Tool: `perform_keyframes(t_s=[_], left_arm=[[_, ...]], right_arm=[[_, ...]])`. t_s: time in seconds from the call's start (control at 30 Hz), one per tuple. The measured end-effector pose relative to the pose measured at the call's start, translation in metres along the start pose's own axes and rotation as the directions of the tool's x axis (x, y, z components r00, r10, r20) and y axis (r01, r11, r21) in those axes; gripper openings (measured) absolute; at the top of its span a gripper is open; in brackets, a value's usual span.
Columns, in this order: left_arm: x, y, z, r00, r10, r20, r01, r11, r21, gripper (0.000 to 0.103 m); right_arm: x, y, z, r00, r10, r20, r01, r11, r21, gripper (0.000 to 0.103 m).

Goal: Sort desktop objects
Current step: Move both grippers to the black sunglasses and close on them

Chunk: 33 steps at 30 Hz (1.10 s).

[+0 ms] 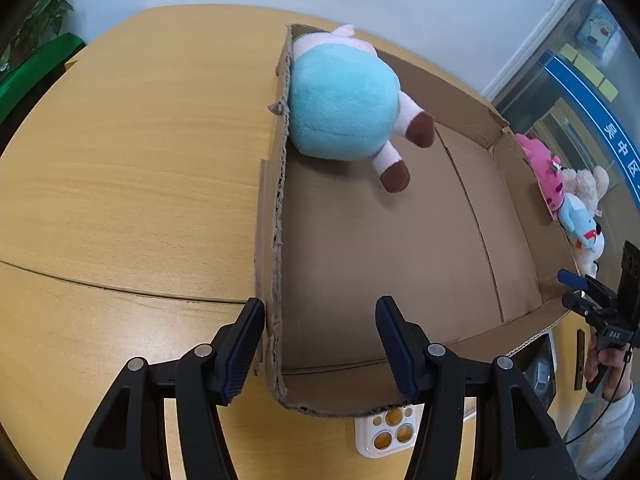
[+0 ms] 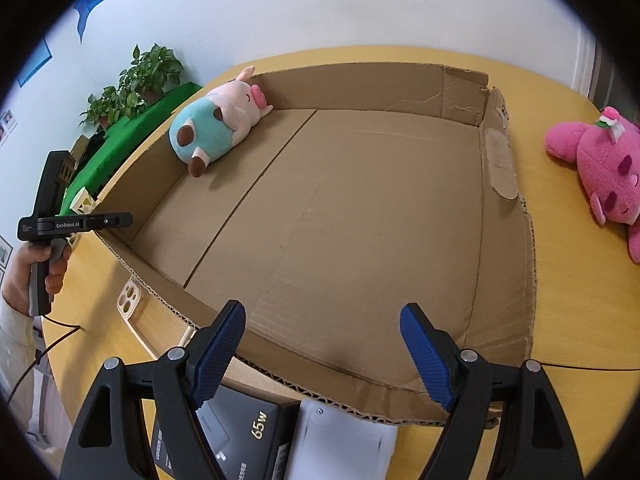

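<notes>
From your left wrist, the left gripper (image 1: 320, 344) straddles the cardboard box (image 1: 400, 264) wall, jaws spread; a phone case (image 1: 384, 432) peeks beneath. From your right wrist, the right gripper (image 2: 322, 354) gapes empty; the blue-and-pink plush cow (image 2: 216, 128) lies in the box's far corner.

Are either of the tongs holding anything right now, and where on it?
No. Left tongs straddle the box wall without pinching; right tongs are empty.

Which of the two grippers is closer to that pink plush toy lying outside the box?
The right gripper. It hovers over the box's near edge, with the pink plush toy just past the box's side. The left gripper straddles the opposite wall.
</notes>
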<state>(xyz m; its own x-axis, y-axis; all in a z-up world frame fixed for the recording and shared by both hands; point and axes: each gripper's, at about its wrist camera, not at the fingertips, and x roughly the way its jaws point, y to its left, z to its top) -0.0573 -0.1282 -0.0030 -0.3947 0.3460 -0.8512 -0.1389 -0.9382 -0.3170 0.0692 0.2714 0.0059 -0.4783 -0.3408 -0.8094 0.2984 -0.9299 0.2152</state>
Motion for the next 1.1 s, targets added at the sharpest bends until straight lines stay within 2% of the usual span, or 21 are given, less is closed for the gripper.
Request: perform_keyframes(t_s=[0.13,0.17,0.23,0.37,0.47,0.63,0.73,0.77,0.83,0.87,0.9,0.93,1.03,1.1], left_arm=[[-0.032,-0.011,-0.001,0.996,0.022,0.092,-0.023,1.000,0.006,0.057],[-0.043,-0.018,-0.004,0.992,0.039,0.116,-0.040,0.999,0.012,0.062],[-0.065,-0.034,-0.014,0.982,0.061,0.181,-0.069,0.997,0.042,0.071],[-0.085,-0.066,-0.042,0.975,0.019,0.222,-0.041,0.995,0.091,0.074],[-0.087,-0.091,-0.070,0.974,-0.017,0.225,-0.010,0.993,0.119,0.074],[-0.082,-0.127,-0.112,0.976,-0.100,0.191,0.067,0.982,0.176,0.074],[-0.077,-0.150,-0.137,0.977,-0.159,0.145,0.126,0.969,0.213,0.074],[-0.075,-0.156,-0.144,0.977,-0.169,0.132,0.137,0.965,0.222,0.074],[-0.066,-0.170,-0.155,0.977,-0.189,0.095,0.161,0.957,0.242,0.074],[-0.063,-0.175,-0.160,0.978,-0.193,0.080,0.168,0.954,0.248,0.074],[-0.059,-0.180,-0.165,0.978,-0.199,0.065,0.177,0.952,0.251,0.074],[-0.055,-0.185,-0.170,0.977,-0.206,0.051,0.186,0.949,0.253,0.074],[-0.044,-0.195,-0.177,0.978,-0.207,0.015,0.197,0.948,0.250,0.074],[-0.038,-0.201,-0.182,0.974,-0.228,-0.012,0.223,0.942,0.249,0.074]], right_arm=[[-0.037,0.002,0.004,0.996,-0.027,0.086,0.031,0.998,-0.049,0.080],[-0.048,0.004,0.002,0.994,-0.023,0.106,0.030,0.998,-0.059,0.080],[-0.073,0.011,-0.012,0.989,-0.018,0.145,0.030,0.997,-0.075,0.081],[-0.098,0.026,-0.058,0.986,-0.035,0.164,0.048,0.996,-0.077,0.082],[-0.095,0.038,-0.106,0.992,-0.057,0.111,0.061,0.998,-0.034,0.082],[-0.088,0.060,-0.169,0.999,-0.026,0.025,0.026,0.999,0.024,0.082],[-0.082,0.068,-0.194,1.000,0.028,0.014,-0.029,0.997,0.069,0.082],[-0.080,0.072,-0.199,1.000,0.031,0.004,-0.031,0.997,0.075,0.081],[-0.073,0.076,-0.208,1.000,-0.014,-0.007,0.014,0.998,0.055,0.080],[-0.070,0.078,-0.210,0.999,-0.037,-0.012,0.038,0.998,0.047,0.078],[-0.067,0.077,-0.213,0.998,-0.055,-0.021,0.056,0.997,0.047,0.070],[-0.065,0.075,-0.215,0.998,-0.058,-0.024,0.059,0.997,0.054,0.056],[-0.065,0.076,-0.219,0.993,-0.119,-0.012,0.119,0.992,0.046,0.032],[-0.065,0.080,-0.219,0.990,-0.138,-0.013,0.138,0.990,0.024,0.032]])
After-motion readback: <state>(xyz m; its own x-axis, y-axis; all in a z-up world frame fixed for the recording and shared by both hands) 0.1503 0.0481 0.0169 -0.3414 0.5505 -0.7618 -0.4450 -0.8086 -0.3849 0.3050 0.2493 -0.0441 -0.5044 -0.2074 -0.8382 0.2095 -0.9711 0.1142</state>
